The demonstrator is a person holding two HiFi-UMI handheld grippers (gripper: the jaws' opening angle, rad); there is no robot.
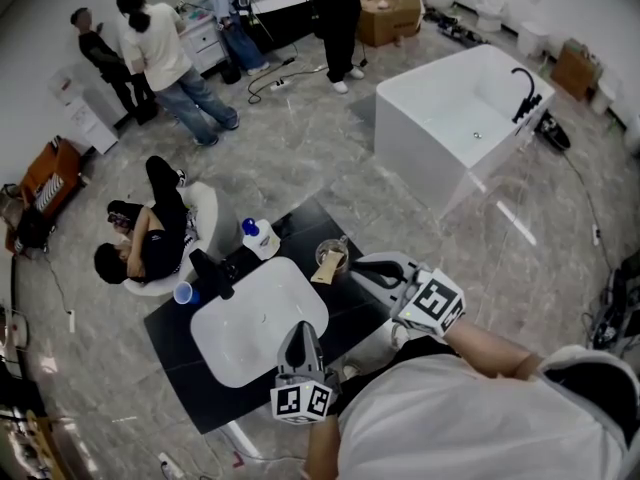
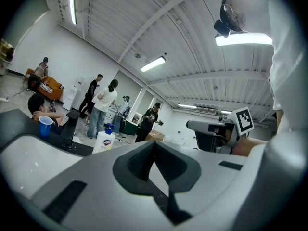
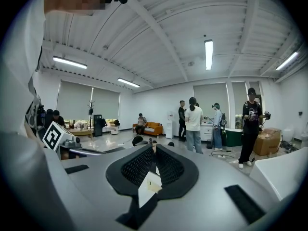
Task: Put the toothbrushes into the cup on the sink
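So both grippers are empty here. The left gripper (image 1: pixel 300 330) sits low in the frame over the white oval sink basin (image 1: pixel 250 338), and its own view shows its fingers (image 2: pixel 137 162) shut with nothing between them. Same deal with the right gripper (image 1: pixel 366 266) just right of centre: its fingers (image 3: pixel 137 167) are pressed together on nothing. The clear glass cup (image 1: pixel 331 258) stands on the black table (image 1: pixel 180 368) at the upper right of the basin, just beside the right gripper's tips. There's something tan leaning in it that could well be the toothbrushes, but it's too small to call, and I can't spot any loose ones on the table. If that's them, the job looks basically done. For handling, my guess is a toothbrush is light, thin and stiff with a smooth handle, so it'll want to swivel or slip in a pinch. I'd grab mid-handle, away from the bristles, and drop it in handle first.
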